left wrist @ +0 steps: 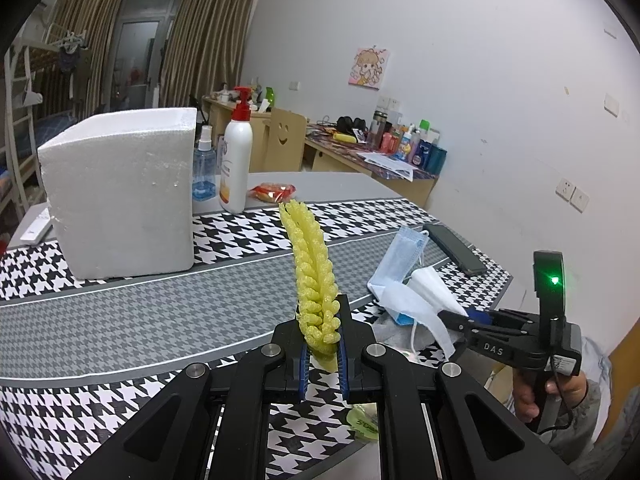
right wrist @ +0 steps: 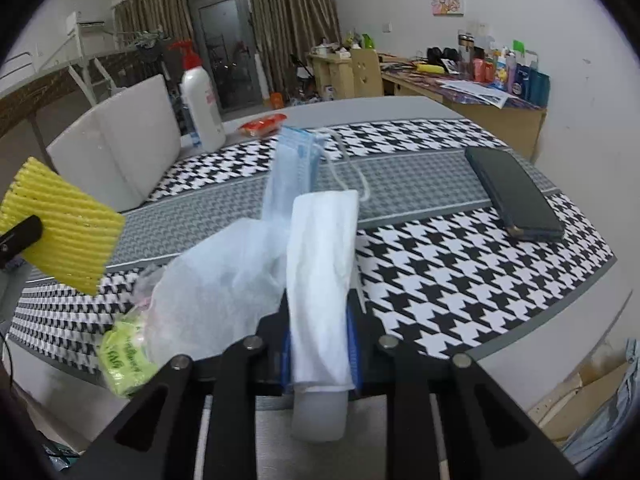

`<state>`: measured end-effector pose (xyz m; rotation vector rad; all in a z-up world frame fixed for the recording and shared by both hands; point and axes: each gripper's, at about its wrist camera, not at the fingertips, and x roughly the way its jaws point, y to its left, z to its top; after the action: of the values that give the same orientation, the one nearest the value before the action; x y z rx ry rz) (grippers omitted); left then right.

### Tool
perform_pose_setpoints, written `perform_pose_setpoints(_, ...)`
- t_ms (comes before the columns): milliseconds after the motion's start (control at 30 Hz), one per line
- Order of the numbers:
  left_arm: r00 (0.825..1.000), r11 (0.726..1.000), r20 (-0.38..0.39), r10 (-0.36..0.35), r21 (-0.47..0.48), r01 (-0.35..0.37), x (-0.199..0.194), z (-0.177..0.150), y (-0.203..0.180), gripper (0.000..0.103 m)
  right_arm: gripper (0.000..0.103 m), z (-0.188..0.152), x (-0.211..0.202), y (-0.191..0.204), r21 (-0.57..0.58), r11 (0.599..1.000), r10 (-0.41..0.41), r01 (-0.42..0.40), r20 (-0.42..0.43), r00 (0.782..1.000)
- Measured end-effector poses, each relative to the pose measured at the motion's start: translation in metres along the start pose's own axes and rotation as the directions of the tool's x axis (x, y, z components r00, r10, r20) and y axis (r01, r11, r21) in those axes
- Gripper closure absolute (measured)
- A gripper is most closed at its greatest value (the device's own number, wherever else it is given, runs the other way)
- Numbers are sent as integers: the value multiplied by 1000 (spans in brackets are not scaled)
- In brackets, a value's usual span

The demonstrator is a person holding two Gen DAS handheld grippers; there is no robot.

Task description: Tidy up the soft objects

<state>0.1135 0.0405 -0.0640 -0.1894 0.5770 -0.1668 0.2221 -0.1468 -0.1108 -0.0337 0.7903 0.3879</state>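
Clamping yellow foam net [left wrist: 314,276], left gripper [left wrist: 323,354] is held above table [left wrist: 160,320], net upright. White mask [right wrist: 322,280] is pinched between right gripper [right wrist: 320,344] pads, low over table. Blue mask [right wrist: 294,164] lies beyond, foam box [left wrist: 120,192] farther.

This is a lived-in dorm-style bedroom. A white metal loft bed [left wrist: 18,92] with a ladder stands at the left, brown curtains [left wrist: 204,40] flank a glass balcony door [left wrist: 138,44], and a cartoon picture [left wrist: 369,68] hangs on the plain white wall. A wooden desk [left wrist: 360,160] along that wall is crowded with bottles, toiletries and papers. The bench [left wrist: 160,312] wears a houndstooth cloth.
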Motion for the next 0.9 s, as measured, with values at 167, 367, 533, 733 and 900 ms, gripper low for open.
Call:
perform_pose_setpoints(167,1000,1000,-1,1,0,-1,1,0,0,91,64,1,2,-6,7,1000,-28,28,0,1000)
perform_pose_setpoints(367,1000,1000,-7,2,0,-2,2,-1,1,91,64,8,8,-21,62,998,-13,13,-1,1000)
perform_pose_setpoints(533,1000,1000,-13,2,2,-2,6,0,1,91,92,12,4,-36,111,994,-1,0,11,1000)
perform_pose_setpoints(733,1000,1000,0,2,2,-2,4,3,2,91,96,18,-8,-33,109,993,34,-39,44,998)
perform_pose_setpoints(900,1000,1000,19,8,9,-8,-1,8,2,91,97,31,-32,-24,86,995,43,-53,111,993)
